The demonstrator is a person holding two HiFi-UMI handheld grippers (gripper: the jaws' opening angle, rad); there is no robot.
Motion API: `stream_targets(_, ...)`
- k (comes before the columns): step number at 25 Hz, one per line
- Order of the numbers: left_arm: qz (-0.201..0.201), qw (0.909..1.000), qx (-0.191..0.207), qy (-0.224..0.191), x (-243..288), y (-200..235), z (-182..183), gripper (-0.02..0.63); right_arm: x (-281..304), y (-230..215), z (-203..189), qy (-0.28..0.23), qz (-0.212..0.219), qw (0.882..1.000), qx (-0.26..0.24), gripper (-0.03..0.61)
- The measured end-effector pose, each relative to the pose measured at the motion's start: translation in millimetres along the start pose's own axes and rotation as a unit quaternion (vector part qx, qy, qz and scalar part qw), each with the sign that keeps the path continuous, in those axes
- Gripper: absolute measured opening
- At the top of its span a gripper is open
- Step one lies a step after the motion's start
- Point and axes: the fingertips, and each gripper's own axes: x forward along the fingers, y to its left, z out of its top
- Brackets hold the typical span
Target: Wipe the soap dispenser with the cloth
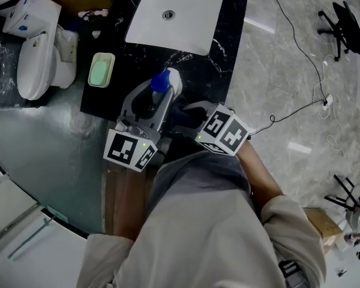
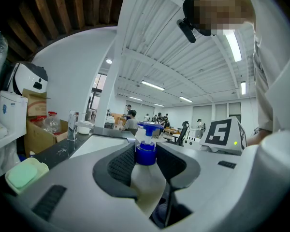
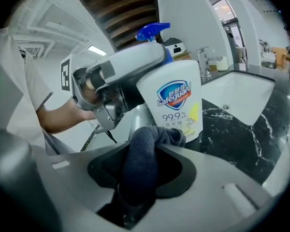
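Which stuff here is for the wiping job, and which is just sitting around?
For the job: soap dispenser, held in the left gripper; dark cloth, held in the right gripper.
Just sitting around: green soap dish, white sink, toilet.

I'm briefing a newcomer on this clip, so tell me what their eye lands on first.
First comes the white soap dispenser with its blue pump, clamped in the left gripper at the front of the black counter, near the white sink. Next is the dark cloth, pinched in the right gripper, its tip at the bottle's lower edge.
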Motion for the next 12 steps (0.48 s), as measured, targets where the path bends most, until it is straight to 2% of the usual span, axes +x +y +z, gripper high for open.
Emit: stream_targets(12, 0.001, 1.0, -0.001, 0.0, 0.6, 0.5, 0.2, 0.137, -32.4, 3.8, 32.9, -0.066, 0.006, 0.998, -0.022, 0.14)
